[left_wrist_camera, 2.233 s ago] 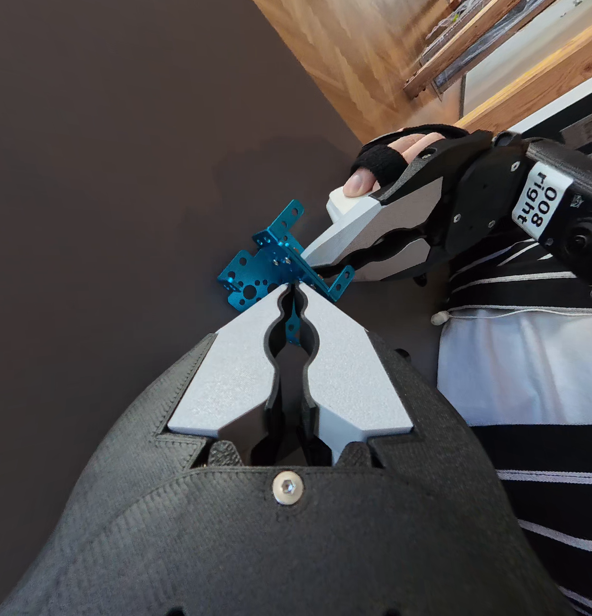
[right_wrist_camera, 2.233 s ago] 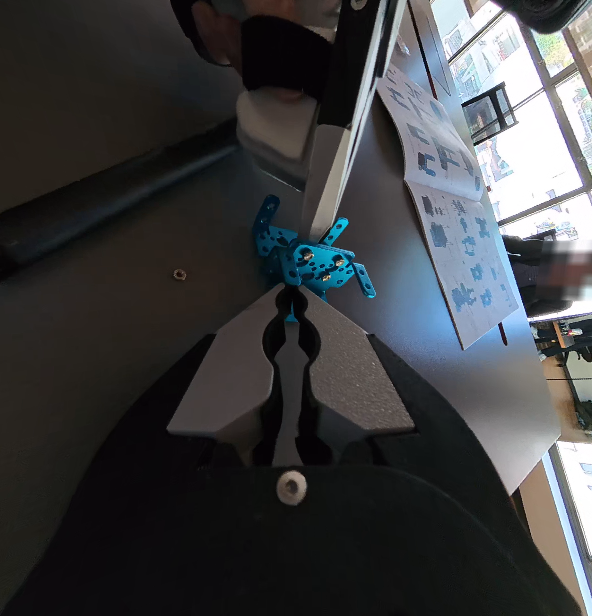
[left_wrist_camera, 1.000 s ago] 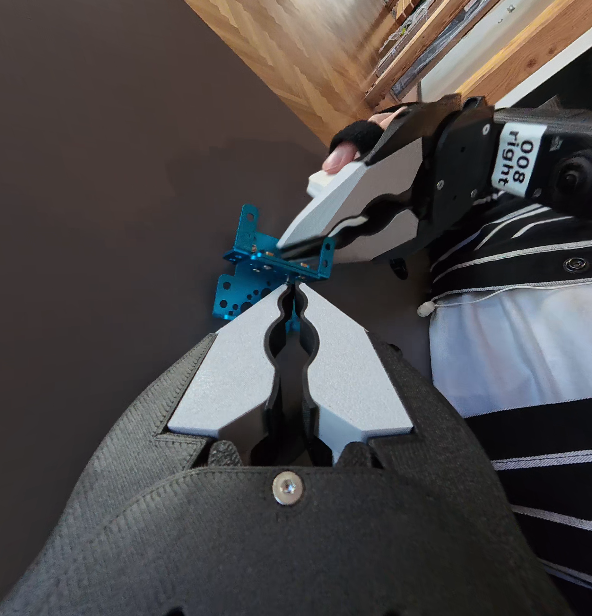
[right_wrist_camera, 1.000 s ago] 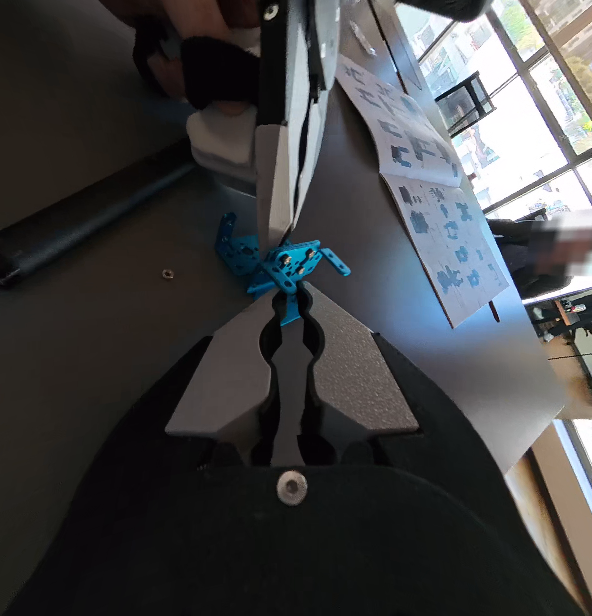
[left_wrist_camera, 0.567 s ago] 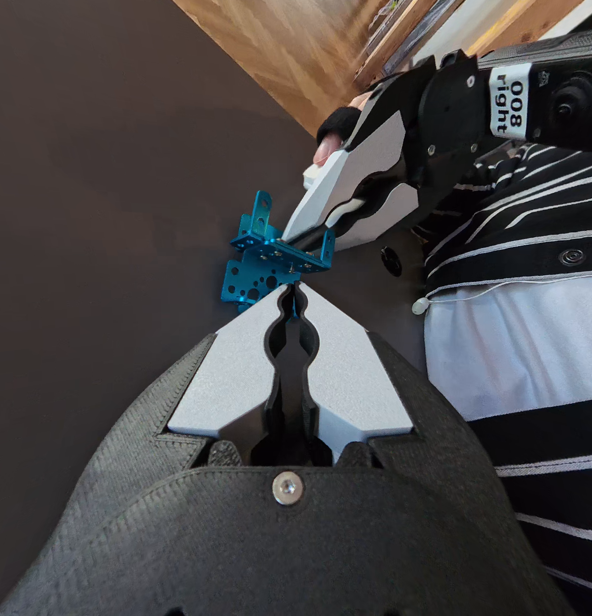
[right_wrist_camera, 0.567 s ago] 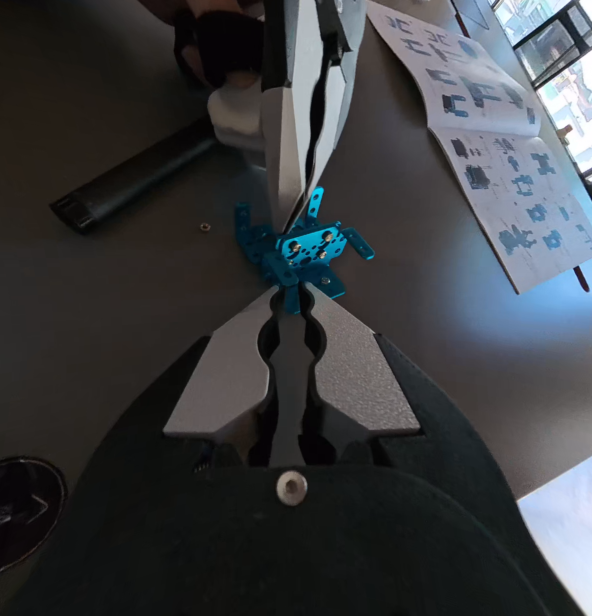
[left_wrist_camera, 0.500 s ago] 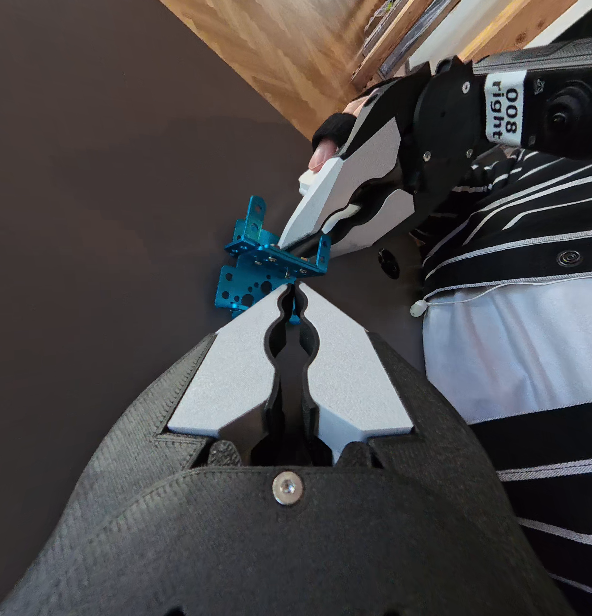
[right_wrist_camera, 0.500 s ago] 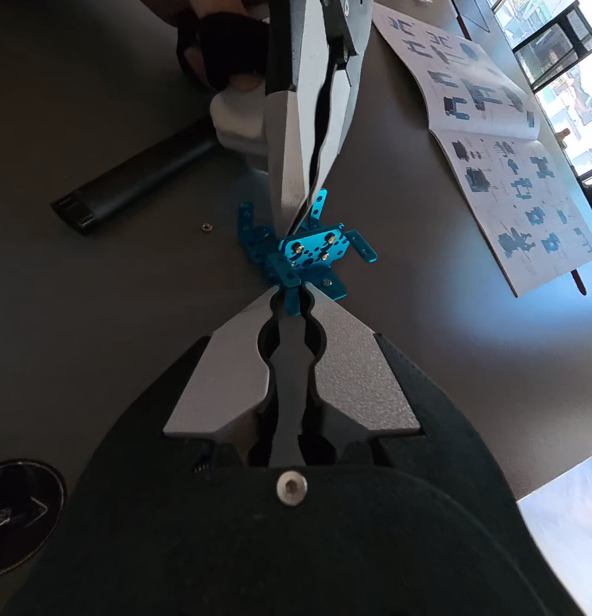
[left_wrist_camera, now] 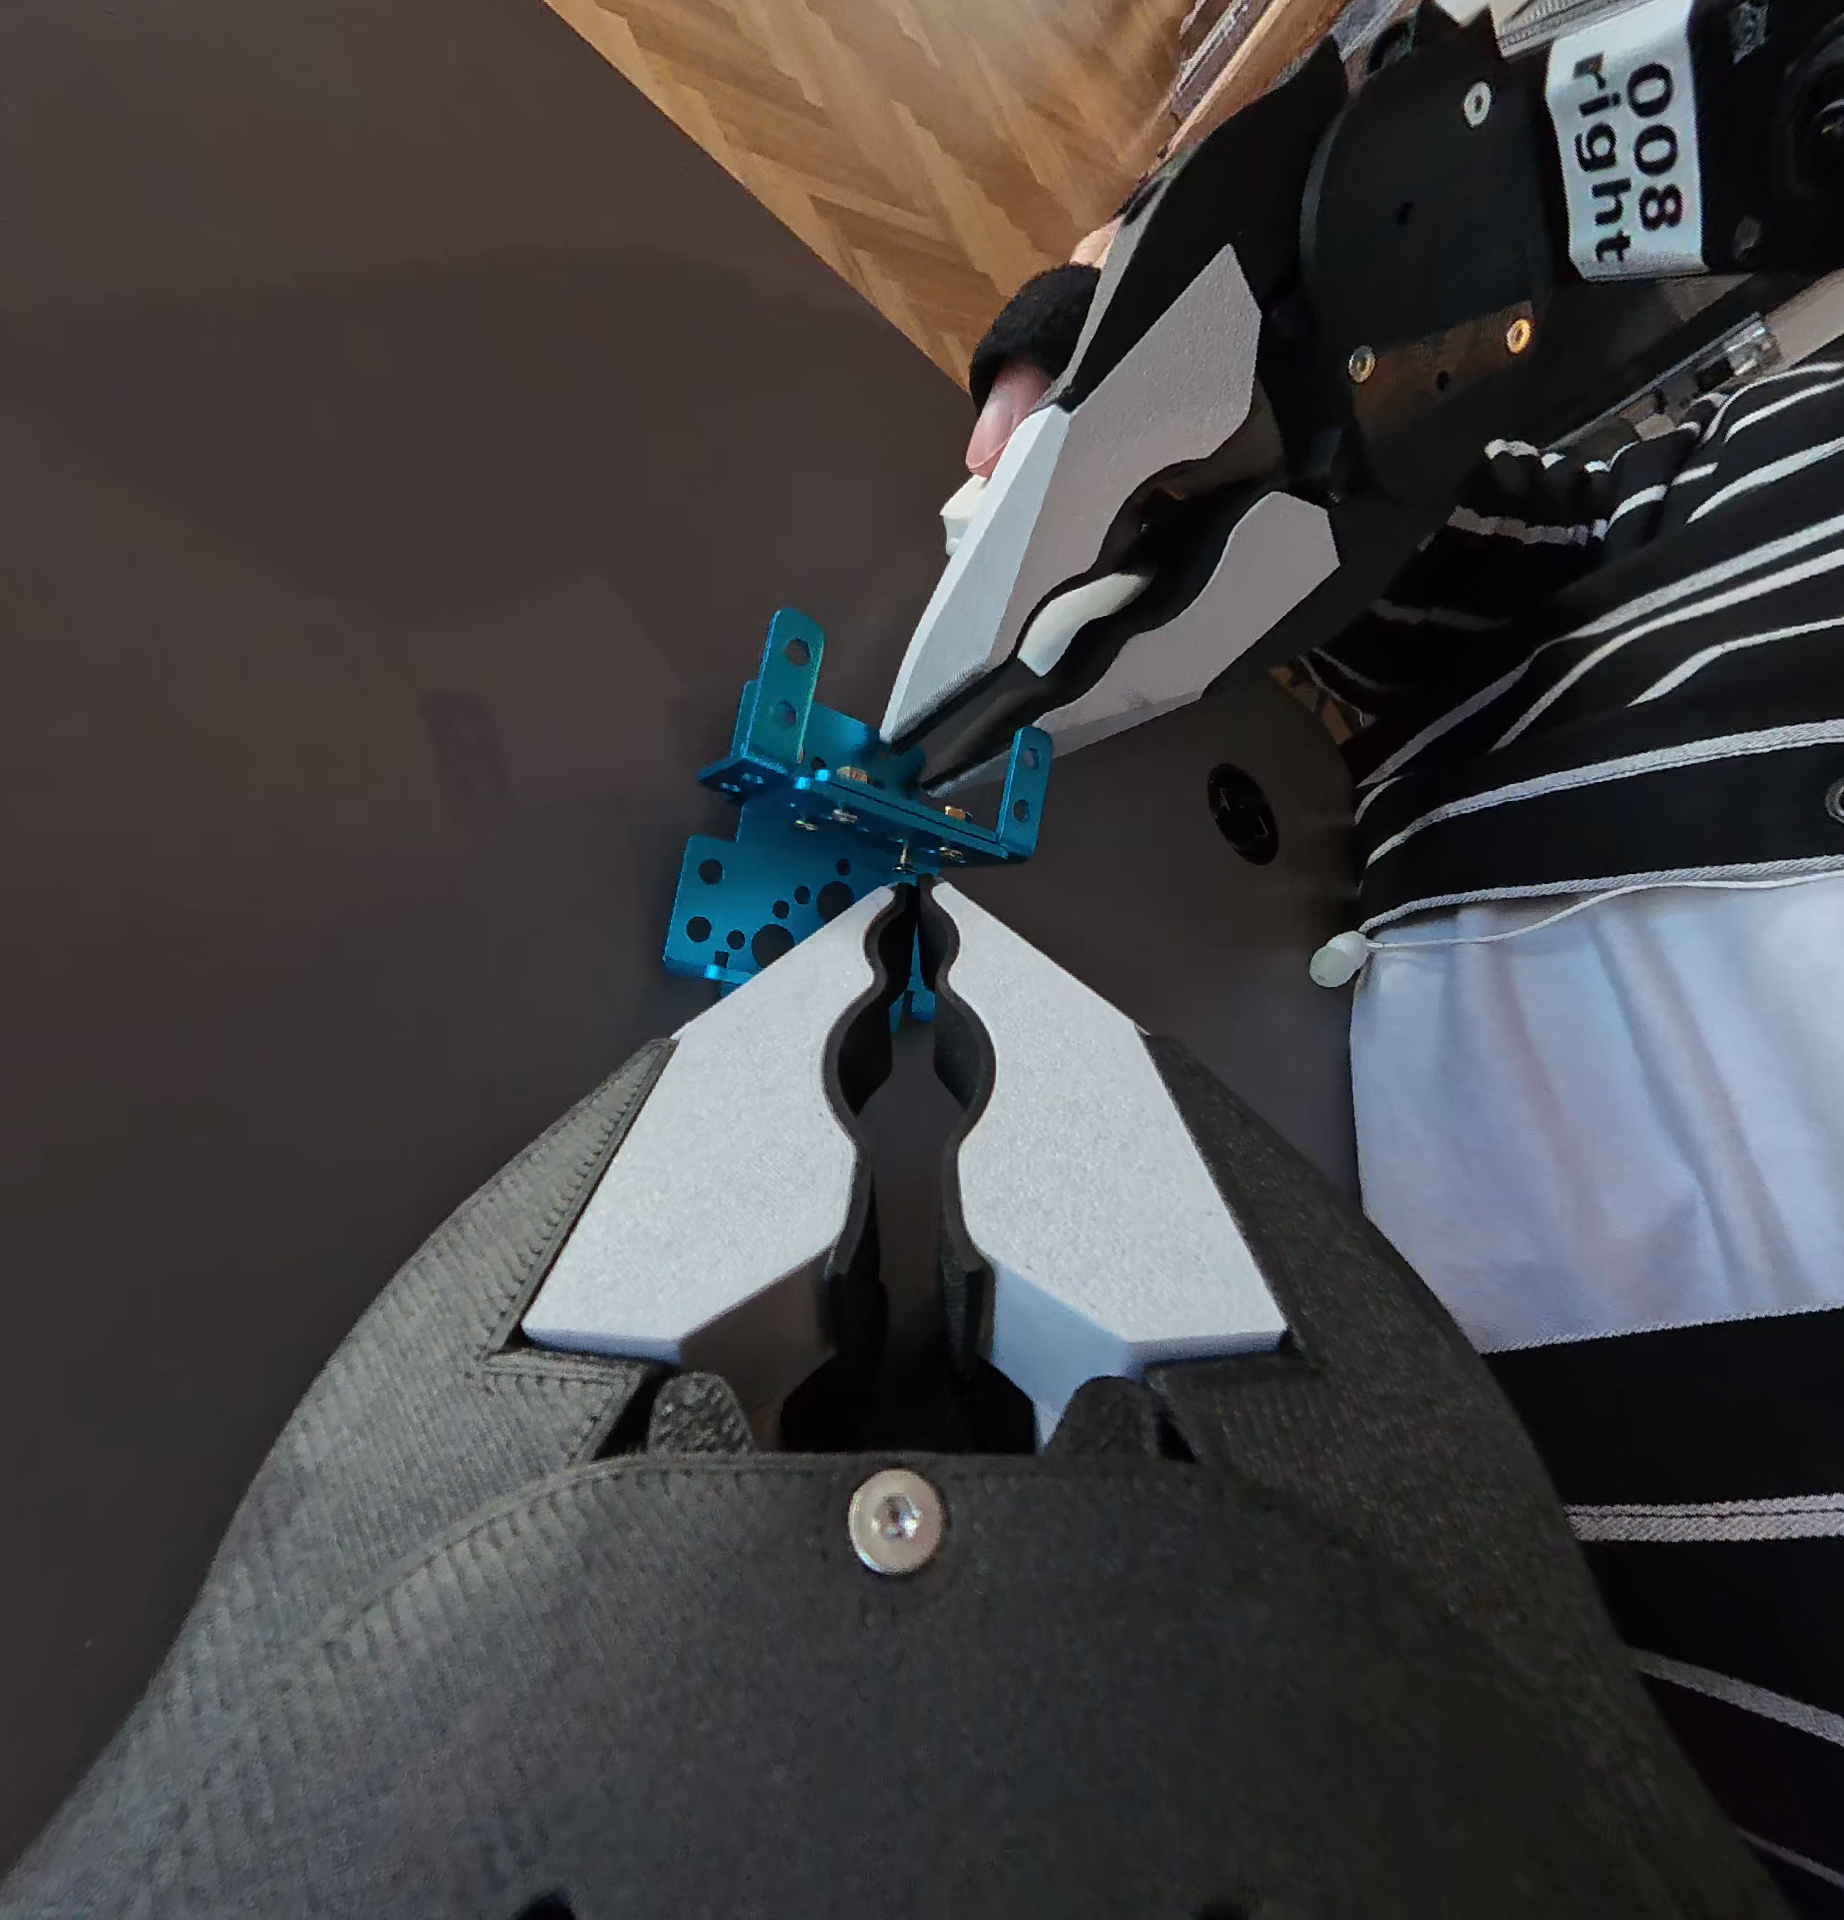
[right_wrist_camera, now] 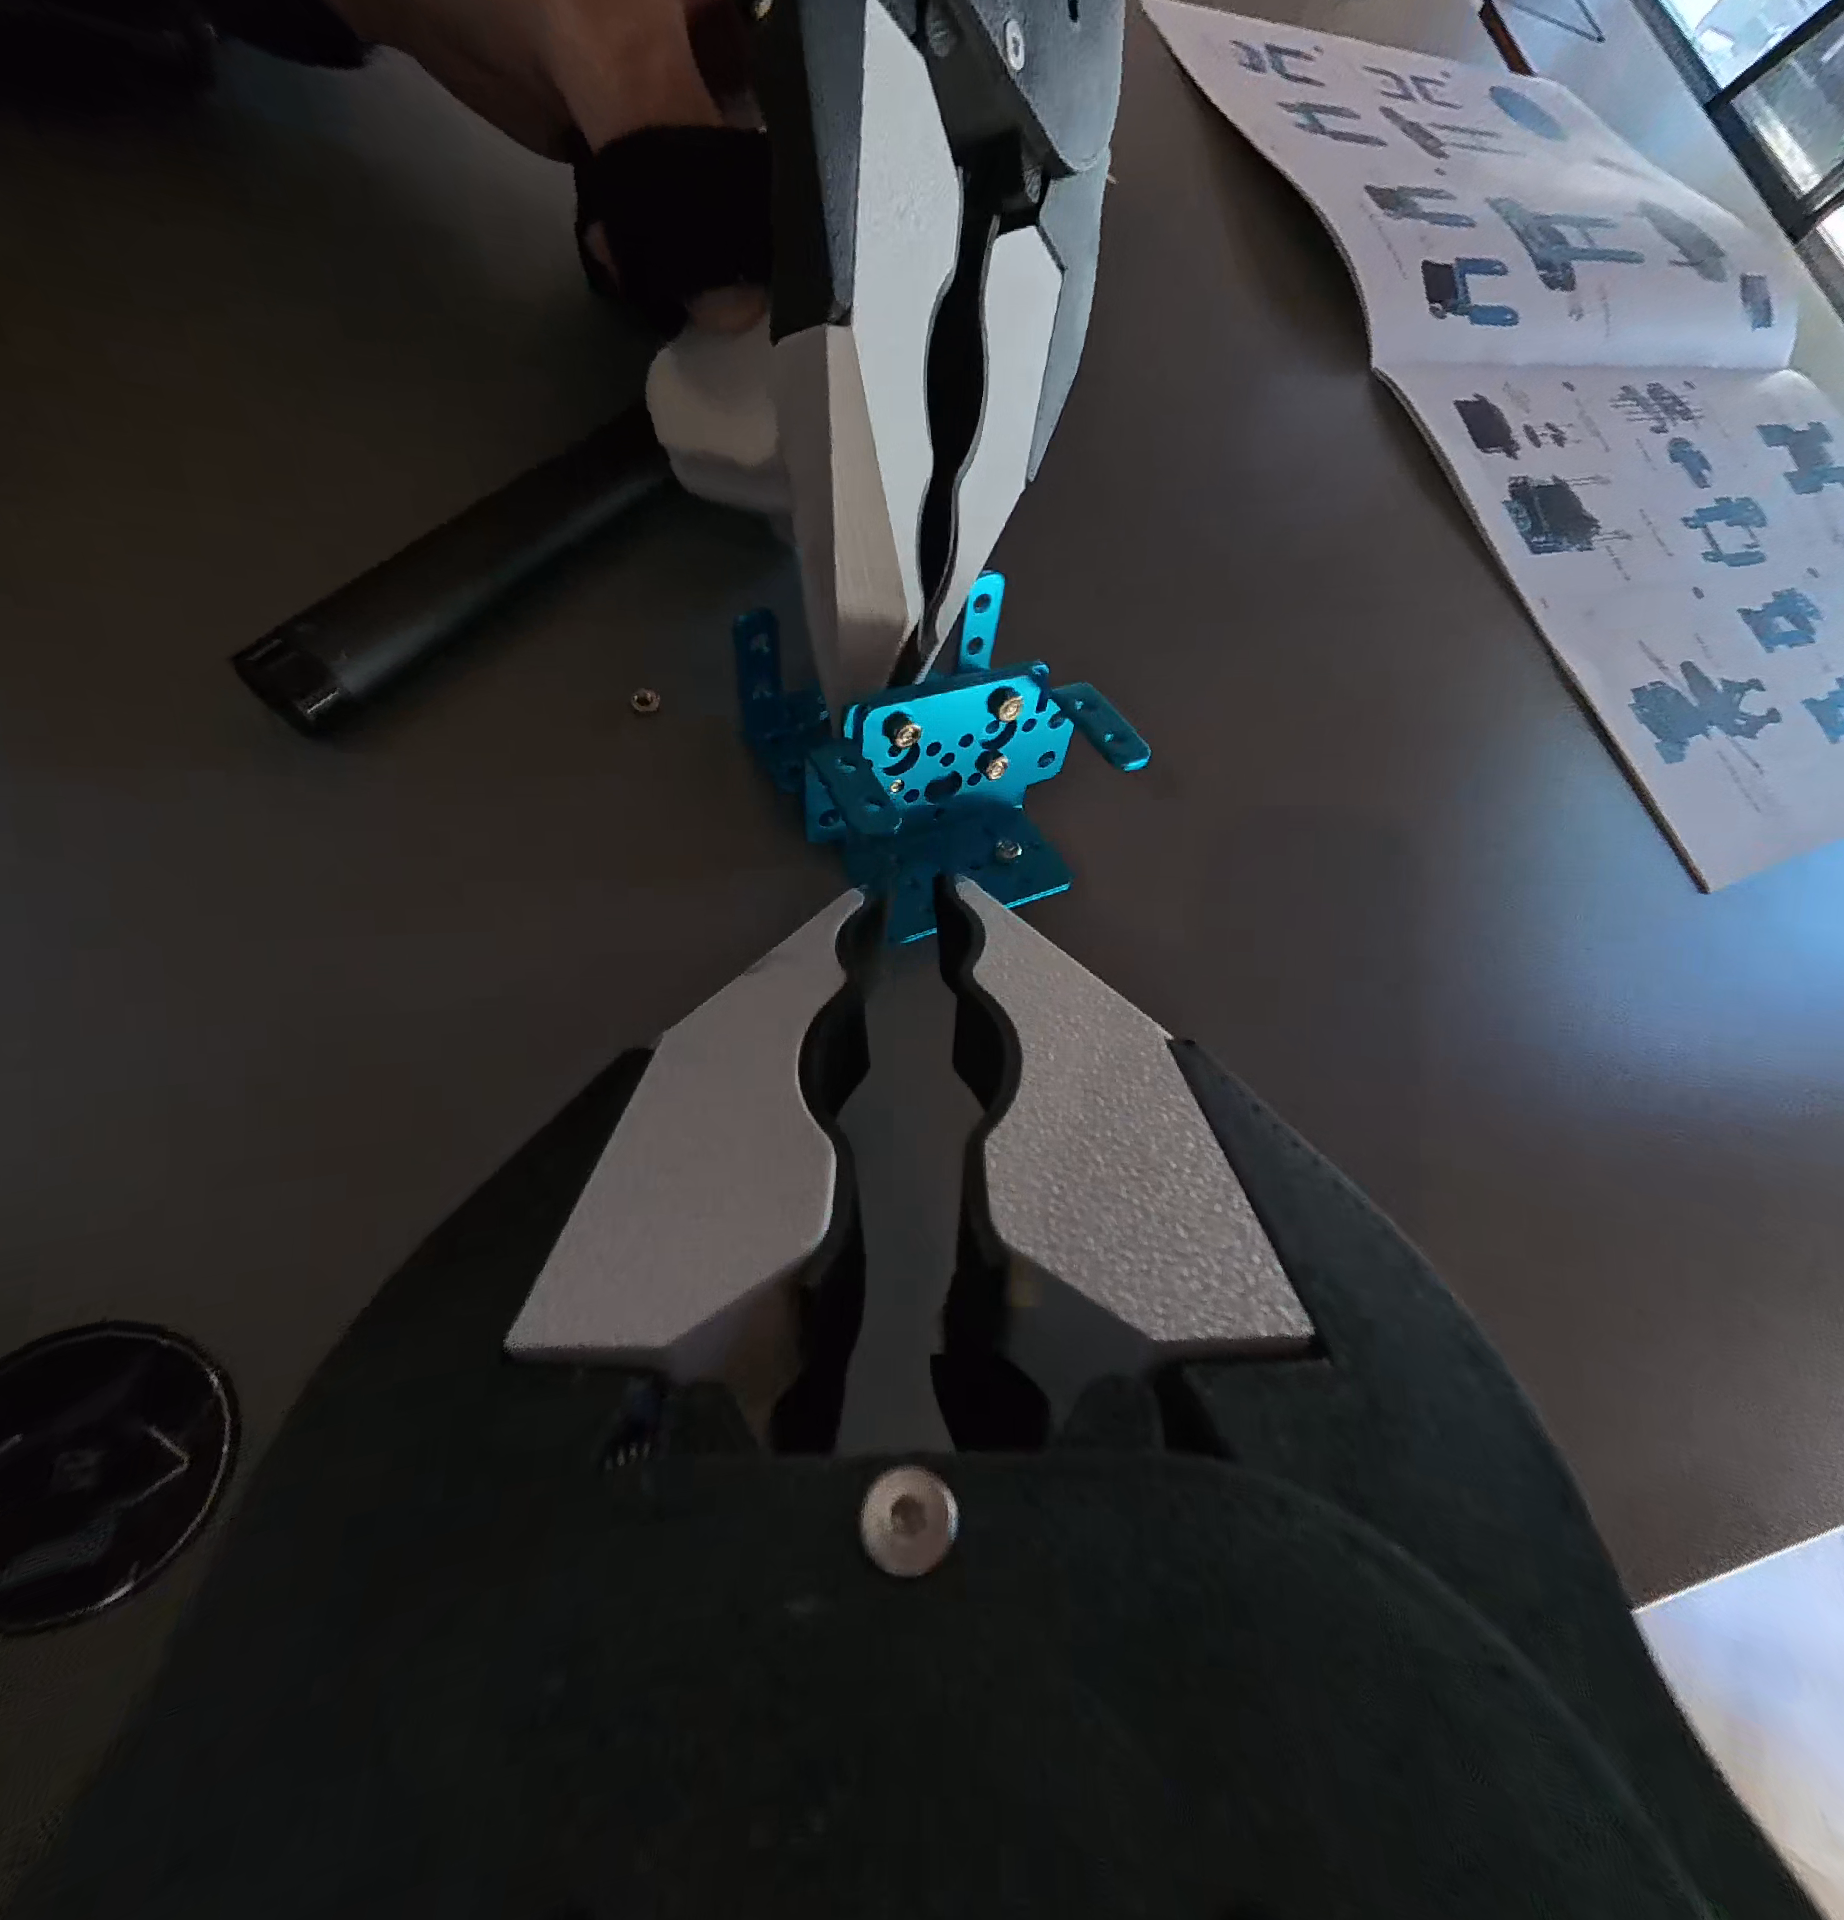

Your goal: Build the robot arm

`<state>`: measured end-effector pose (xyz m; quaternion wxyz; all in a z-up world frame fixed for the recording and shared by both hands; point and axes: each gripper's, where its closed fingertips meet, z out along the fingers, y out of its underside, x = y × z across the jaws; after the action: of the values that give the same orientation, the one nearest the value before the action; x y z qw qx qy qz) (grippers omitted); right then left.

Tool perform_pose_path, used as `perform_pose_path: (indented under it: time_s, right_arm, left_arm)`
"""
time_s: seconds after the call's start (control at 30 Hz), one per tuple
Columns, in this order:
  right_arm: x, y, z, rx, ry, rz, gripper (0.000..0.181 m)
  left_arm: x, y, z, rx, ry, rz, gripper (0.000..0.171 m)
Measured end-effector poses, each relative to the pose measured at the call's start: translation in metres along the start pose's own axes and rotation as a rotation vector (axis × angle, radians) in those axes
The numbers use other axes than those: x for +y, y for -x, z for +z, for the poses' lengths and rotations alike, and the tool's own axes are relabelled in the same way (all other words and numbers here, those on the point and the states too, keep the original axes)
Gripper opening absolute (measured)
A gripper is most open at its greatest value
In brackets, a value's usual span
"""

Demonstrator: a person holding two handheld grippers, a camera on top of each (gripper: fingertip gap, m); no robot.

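Blue perforated metal bracket assembly (right_wrist_camera: 944, 774), several anodised plates joined by small brass-coloured screws, held just above the dark bench (right_wrist_camera: 378, 935) between the two tools. The left tool (left_wrist_camera: 913, 896) is closed on a lower tab of the assembly, its fingertips nearly meeting with only the thin plate between them. The right tool (right_wrist_camera: 907, 899) is likewise clamped on a plate edge at the opposite side, its jaws parted only by the metal's thickness; seen from the left wrist view, its tips bite the upper plate between two upright tabs. Whether any part of the assembly touches the bench cannot be told from these angles. Several screws are already seated; one loose nut (right_wrist_camera: 644, 701) lies on the bench just beside the assembly, near a dark cylindrical tool handle (right_wrist_camera: 450, 603). An open instruction booklet (right_wrist_camera: 1624, 416) with blue diagrams lies farther off on the bench, and a round black cap (right_wrist_camera: 87, 1475) sits near the bench edge.
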<state>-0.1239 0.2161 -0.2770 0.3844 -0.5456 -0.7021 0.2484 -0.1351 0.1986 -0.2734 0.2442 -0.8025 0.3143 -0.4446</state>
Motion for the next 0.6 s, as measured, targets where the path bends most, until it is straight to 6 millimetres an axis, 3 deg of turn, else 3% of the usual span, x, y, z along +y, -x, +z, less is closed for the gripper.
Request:
perform_pose_path:
  time_s: [0.43, 0.6]
  right_arm:
    - [0.0011, 0.0016, -0.0005, -0.155, -0.017, 0.133, 0.018]
    - [-0.0001, 0.0073, -0.0001, -0.172, -0.015, 0.102, 0.018]
  left_arm:
    - [-0.0029, 0.0017, 0.0018, -0.01, -0.02, -0.026, 0.0]
    - [-0.0045, 0.0021, 0.0038, -0.009, -0.025, -0.039, 0.0]
